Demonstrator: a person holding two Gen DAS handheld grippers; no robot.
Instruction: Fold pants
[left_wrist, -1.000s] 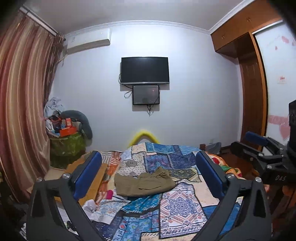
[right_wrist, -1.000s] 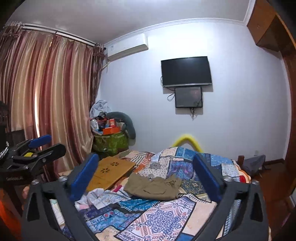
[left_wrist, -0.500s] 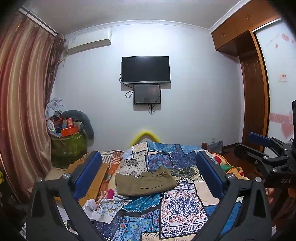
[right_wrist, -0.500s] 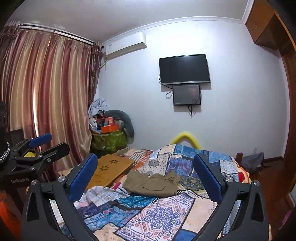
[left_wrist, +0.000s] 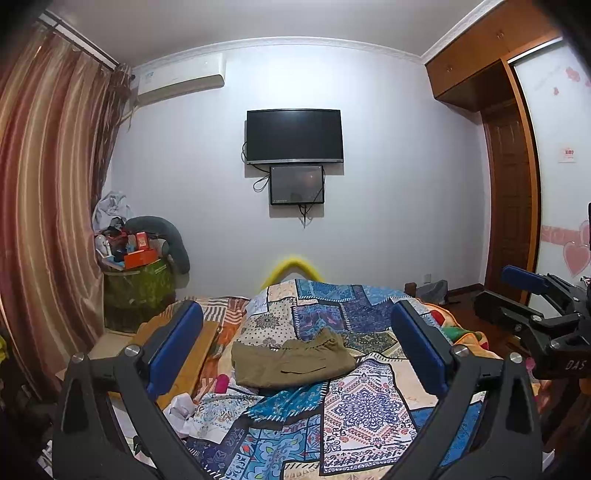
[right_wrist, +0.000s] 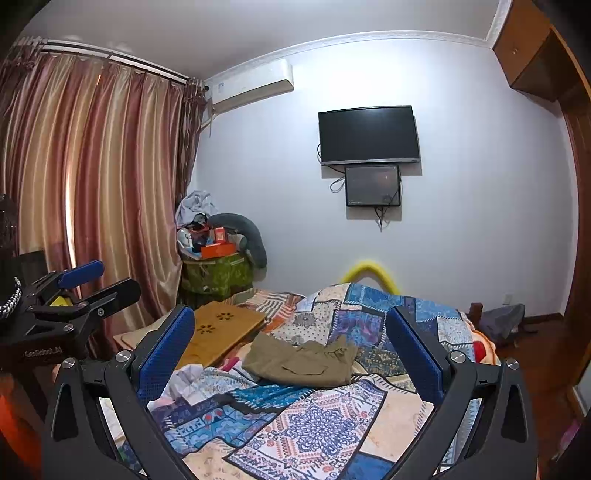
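Note:
Olive-khaki pants (left_wrist: 291, 363) lie folded in a compact bundle on the patchwork quilt of the bed (left_wrist: 365, 410); they also show in the right wrist view (right_wrist: 303, 360). My left gripper (left_wrist: 295, 343) is open and empty, held well back from the pants. My right gripper (right_wrist: 291, 341) is open and empty too, also well short of the pants. The right gripper shows at the right edge of the left wrist view (left_wrist: 532, 295), and the left gripper at the left edge of the right wrist view (right_wrist: 96, 282).
A wooden lap desk (right_wrist: 218, 332) lies at the bed's left side, with crumpled white cloth (right_wrist: 184, 380) near it. A cluttered green bin (left_wrist: 138, 288) stands by the curtains (left_wrist: 48, 206). A TV (left_wrist: 294, 135) hangs on the far wall; a wardrobe (left_wrist: 513, 184) is at right.
Both views have shifted slightly, with the room drifting a little in frame. Both grippers stay open and the pants have not moved.

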